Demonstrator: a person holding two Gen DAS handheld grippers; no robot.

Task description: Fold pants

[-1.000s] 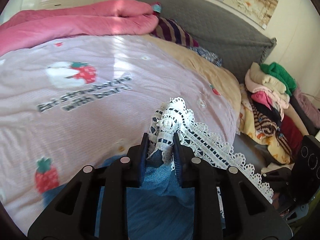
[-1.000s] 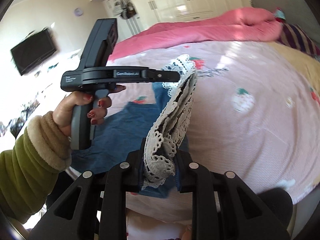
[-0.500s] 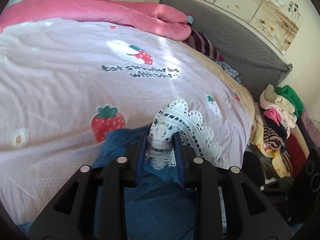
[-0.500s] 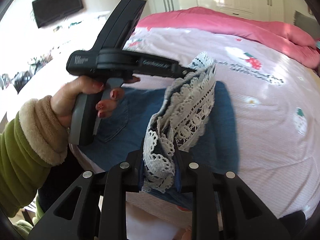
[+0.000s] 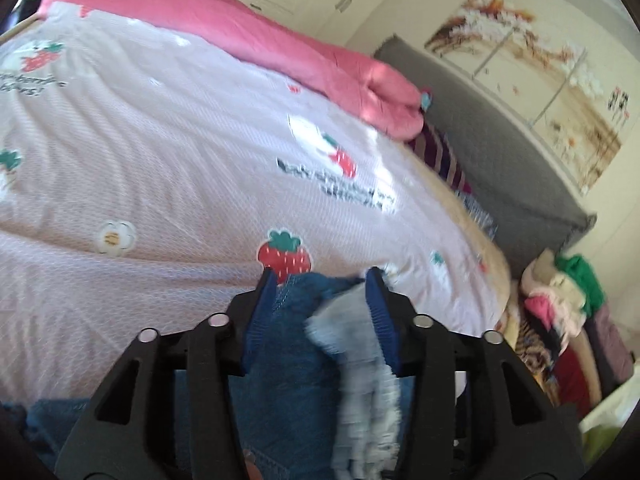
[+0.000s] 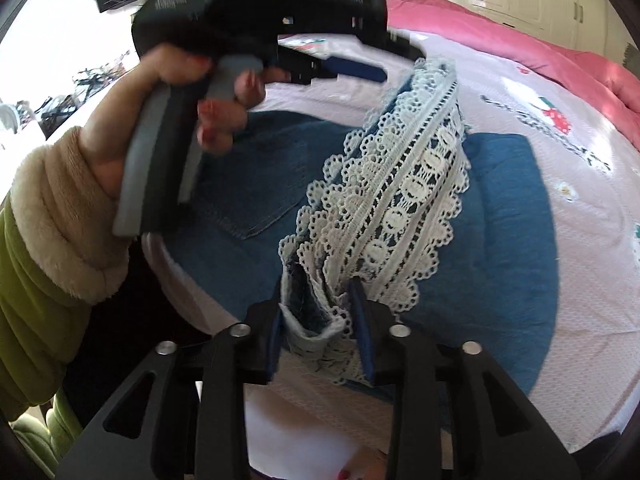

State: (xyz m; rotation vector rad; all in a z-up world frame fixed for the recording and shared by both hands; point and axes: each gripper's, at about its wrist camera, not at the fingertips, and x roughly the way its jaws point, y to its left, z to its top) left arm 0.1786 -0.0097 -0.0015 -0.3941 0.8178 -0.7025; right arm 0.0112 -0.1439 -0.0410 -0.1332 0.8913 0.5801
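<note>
Denim pants (image 5: 296, 344) with lace hem (image 5: 360, 364) are seen between the parted fingers of the left gripper (image 5: 322, 280), near the bed (image 5: 160, 160) edge. In the right view, the hem (image 6: 400, 200) is clamped by the right gripper (image 6: 316, 300), kept raised above the folded denim (image 6: 512, 216) for laying down.

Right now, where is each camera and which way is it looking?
Left wrist: on the left claw, looking across the bed to the headboard; only its fingers show.
Right wrist: on the right claw, looking along the lace at the left hand.
Both see the pants, lace and bed.
</note>
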